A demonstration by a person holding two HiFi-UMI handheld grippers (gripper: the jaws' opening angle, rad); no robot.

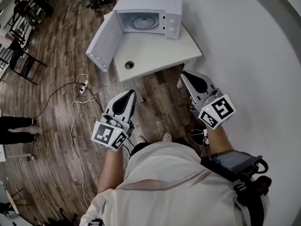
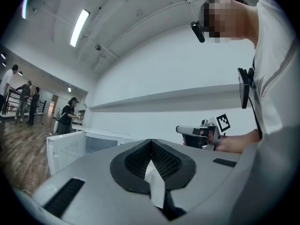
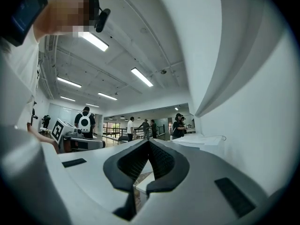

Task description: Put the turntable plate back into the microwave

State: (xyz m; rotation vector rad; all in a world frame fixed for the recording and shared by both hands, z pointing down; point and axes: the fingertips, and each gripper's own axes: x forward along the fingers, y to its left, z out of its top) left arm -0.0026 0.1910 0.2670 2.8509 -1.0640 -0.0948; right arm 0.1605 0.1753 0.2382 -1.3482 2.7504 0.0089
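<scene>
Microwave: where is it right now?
Head view, top centre: the microwave stands on the white table beside the wall, its door open toward the left.

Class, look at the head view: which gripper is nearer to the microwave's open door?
Left. The left gripper is short of the front edge of the table, a little right of the open door. The right gripper is by the table's right corner, much farther from the door.
</scene>
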